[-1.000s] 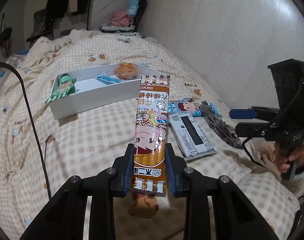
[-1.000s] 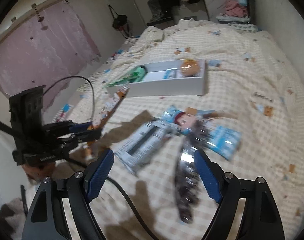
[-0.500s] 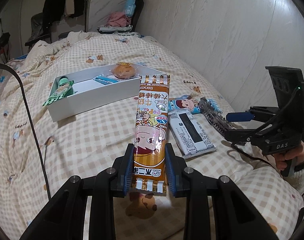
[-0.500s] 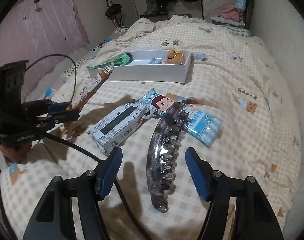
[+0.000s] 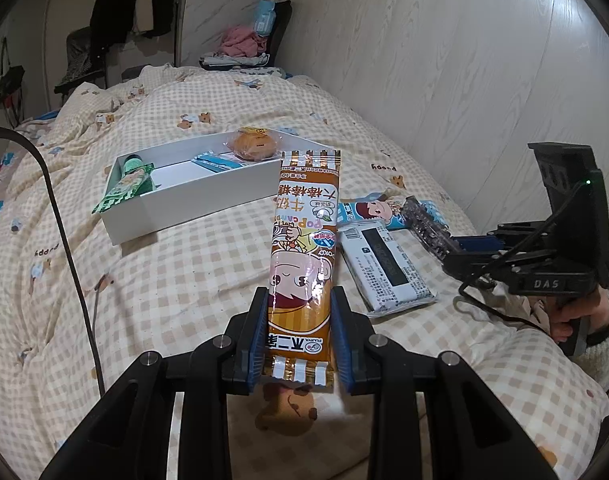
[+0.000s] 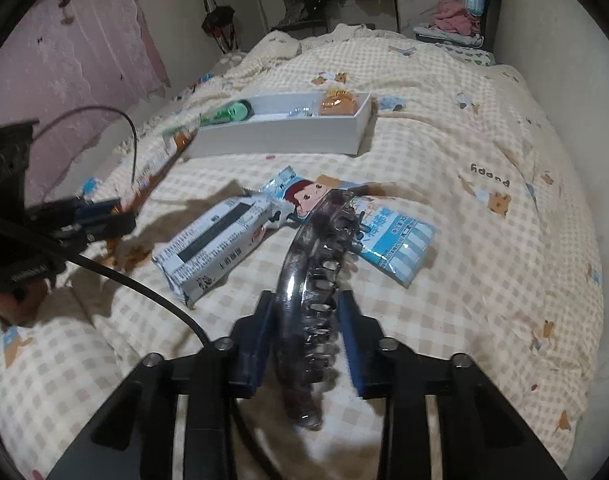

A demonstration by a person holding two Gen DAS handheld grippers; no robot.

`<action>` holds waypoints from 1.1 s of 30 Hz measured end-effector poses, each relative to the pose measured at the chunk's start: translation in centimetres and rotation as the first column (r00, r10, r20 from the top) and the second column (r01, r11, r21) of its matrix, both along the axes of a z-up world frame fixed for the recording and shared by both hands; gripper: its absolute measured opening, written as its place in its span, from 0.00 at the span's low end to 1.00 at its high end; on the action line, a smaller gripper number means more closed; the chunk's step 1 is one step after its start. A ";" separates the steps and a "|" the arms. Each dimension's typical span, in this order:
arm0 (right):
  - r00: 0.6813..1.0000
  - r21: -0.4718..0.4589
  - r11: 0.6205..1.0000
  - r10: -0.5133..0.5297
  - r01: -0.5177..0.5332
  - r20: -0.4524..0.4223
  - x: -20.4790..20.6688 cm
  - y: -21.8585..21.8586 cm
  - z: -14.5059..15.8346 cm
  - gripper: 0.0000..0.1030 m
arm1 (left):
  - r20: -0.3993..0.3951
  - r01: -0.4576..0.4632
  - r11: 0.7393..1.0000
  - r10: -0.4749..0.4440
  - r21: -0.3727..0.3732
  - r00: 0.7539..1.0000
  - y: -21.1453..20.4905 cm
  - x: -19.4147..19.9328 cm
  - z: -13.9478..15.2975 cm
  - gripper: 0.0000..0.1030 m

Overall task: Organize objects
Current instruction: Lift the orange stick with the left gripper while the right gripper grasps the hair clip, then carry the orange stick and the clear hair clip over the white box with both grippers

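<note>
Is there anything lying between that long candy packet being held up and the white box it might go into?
Nothing visible. The left gripper holds the candy packet above the blanket, and only bare checked blanket lies between it and the white box. The other packets lie off to the right.

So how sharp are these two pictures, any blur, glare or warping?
Left wrist view: sharp, with glare on the orange candy packet and fisheye bending of the wall. Right wrist view: softer, with motion smear on the hair claw and white box.

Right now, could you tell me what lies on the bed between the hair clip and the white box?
In the right wrist view, only the blue cartoon snack packet and bare quilt lie between the hair clip and the white box.
</note>
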State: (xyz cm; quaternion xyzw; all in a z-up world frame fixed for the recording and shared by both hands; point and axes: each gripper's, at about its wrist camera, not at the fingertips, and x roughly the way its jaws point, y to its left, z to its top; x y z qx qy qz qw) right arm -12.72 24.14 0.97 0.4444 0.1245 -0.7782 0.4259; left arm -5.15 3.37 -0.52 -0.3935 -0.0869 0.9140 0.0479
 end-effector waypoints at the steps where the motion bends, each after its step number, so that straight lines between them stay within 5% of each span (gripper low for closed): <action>1: 1.000 -0.006 1.000 0.002 -0.002 0.005 0.0 0.1 0.1 0.31 | 0.000 0.000 1.000 0.000 -0.003 1.000 0.0 0.0 0.0 0.32; 22: 0.994 -0.145 0.989 0.001 0.015 0.110 -0.9 2.3 0.3 0.31 | 0.012 0.004 1.000 -0.003 -0.021 1.000 0.4 -0.2 -0.1 0.32; 30: 0.994 -0.127 0.992 0.014 0.000 0.111 -0.8 1.7 -0.5 0.32 | 0.026 0.011 1.000 -0.010 -0.025 1.000 0.3 -0.3 -0.2 0.32; 33: 0.998 -0.058 0.997 0.047 -0.044 0.044 0.0 0.7 -0.7 0.35 | 0.033 0.015 0.999 -0.014 -0.031 0.999 0.4 -0.3 -0.4 0.32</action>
